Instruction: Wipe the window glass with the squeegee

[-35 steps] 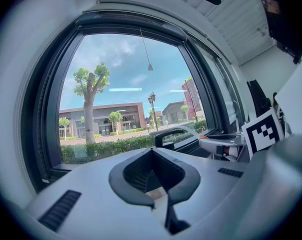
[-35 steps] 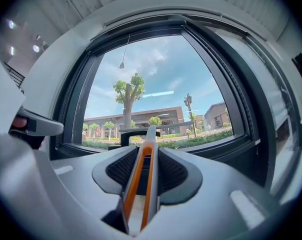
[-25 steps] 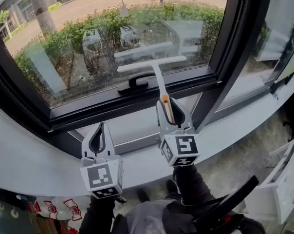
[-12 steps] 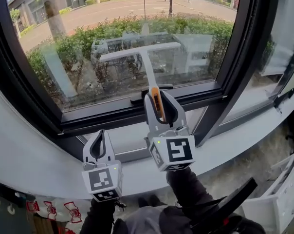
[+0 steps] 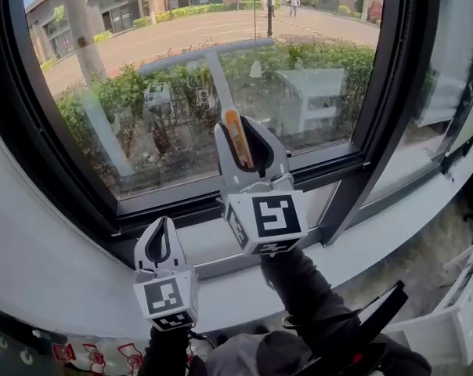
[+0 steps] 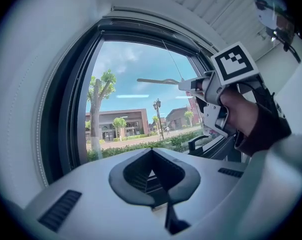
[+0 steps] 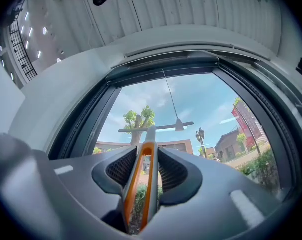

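Note:
My right gripper is shut on the grey and orange handle of the squeegee, which points up the window glass. Its long blade lies across the upper part of the pane. In the right gripper view the squeegee handle runs between the pads and the blade shows against the sky. My left gripper hangs low over the sill, shut with nothing in it. In the left gripper view the left gripper faces the pane, with the right gripper and squeegee to its right.
The dark window frame surrounds the pane, with a black window handle low on it. A white sill runs below. A white shelf unit stands at the lower right. Outside are shrubs, a road and buildings.
My right gripper has carried the squeegee upward on the glass, from near the bottom rail to the upper part of the pane. The left gripper has stayed low by the sill.

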